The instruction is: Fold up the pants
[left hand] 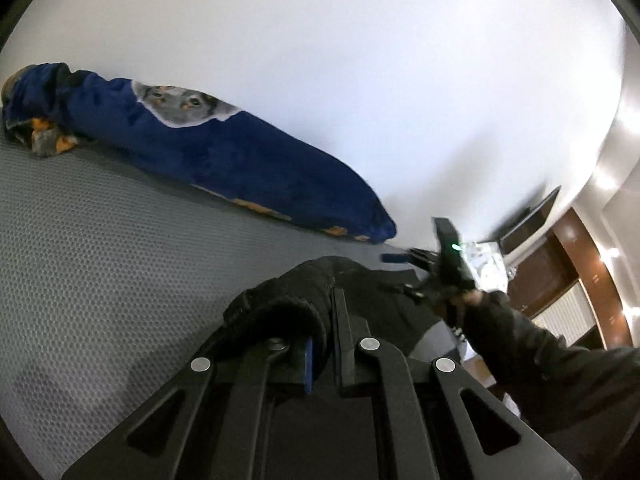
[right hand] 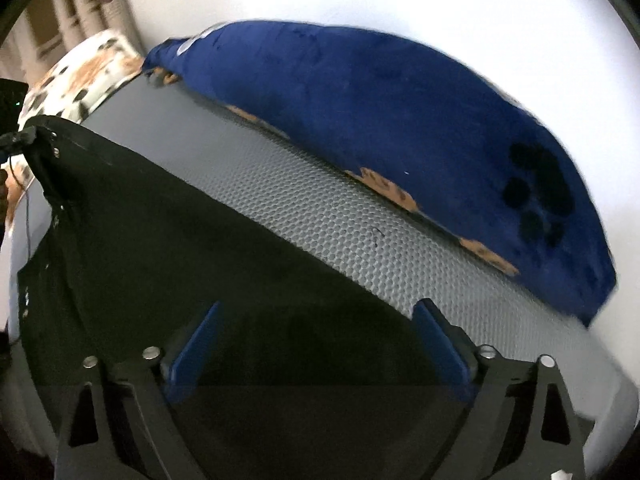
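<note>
I'm working over the grey honeycomb mattress [right hand: 360, 216], with the blue blanket [right hand: 400, 128] bunched along the wall behind it. The black pants [right hand: 180, 248] are lying spread across the near side, one corner lifted. My left gripper [left hand: 324, 344] is clamping a bunched edge of that fabric. My right gripper [right hand: 316, 344] is hovering over the cloth with jaws wide apart, gripping nothing. I judge I should be pinching the opposite edge squarely, keeping the fabric taut between both hands.
</note>
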Available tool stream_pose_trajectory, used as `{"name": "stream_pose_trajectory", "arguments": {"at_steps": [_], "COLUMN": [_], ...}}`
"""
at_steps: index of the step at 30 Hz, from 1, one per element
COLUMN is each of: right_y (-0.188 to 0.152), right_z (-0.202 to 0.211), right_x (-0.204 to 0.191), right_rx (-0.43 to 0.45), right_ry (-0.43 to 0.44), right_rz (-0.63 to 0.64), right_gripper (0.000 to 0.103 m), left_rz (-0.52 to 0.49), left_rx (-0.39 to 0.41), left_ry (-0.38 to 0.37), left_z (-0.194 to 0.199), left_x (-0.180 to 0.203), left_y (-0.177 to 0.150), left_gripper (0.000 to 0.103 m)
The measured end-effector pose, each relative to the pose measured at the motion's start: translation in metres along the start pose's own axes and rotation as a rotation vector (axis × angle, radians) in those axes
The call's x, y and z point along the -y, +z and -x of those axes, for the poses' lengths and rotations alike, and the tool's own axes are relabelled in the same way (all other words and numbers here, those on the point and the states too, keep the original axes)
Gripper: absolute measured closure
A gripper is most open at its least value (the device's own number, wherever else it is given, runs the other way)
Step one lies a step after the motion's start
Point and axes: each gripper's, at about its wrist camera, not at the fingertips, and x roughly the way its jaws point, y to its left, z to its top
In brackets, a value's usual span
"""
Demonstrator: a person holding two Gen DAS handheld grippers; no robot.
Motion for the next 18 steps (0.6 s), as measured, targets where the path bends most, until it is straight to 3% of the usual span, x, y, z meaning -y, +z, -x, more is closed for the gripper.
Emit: {"name": "stream_pose_trajectory", "arguments": {"at_steps": [4,7,11,13,15,18], "right_y": [0.010,0.015,0.020,0.023,0.021,0.017], "right_z": [-0.025,-0.045,-0.058,-0.060,-0.060,-0.054], "right_x": [0.004,0.008,0.017,0.021,0.020,0.020], "right_rx": [-0.093,-0.157,-0.164,-0.164,-0.168,-0.156], "right_ry": [0.056,0.097,0.130,0.155,0.166,0.145], "right_rz": [0.121,0.165,0.169,0.163,0.160,0.152], "right_gripper": [0.018,0.034,0.040,0.050,0.071,0.088], "left_rz": [-0.013,-0.011,-0.006,-0.003,0.001,0.004], "left_rx": [-0.002,-0.001,-0.005,-0.011,-0.013,-0.012], "left_ry": [0.013,0.016,0.033,0.046,0.049,0.057], "left_z": [0.009,0.009,0.004,-0.003,-0.006,-0.008], "left_x": [0.005,0.006,0.005,0.002,0.000,-0.004], "left_y": [-0.002,-0.003,-0.001,0.002,0.003,0.005], "left_gripper": [0.096,0.096,0.096,0.096,0.096,0.096]}}
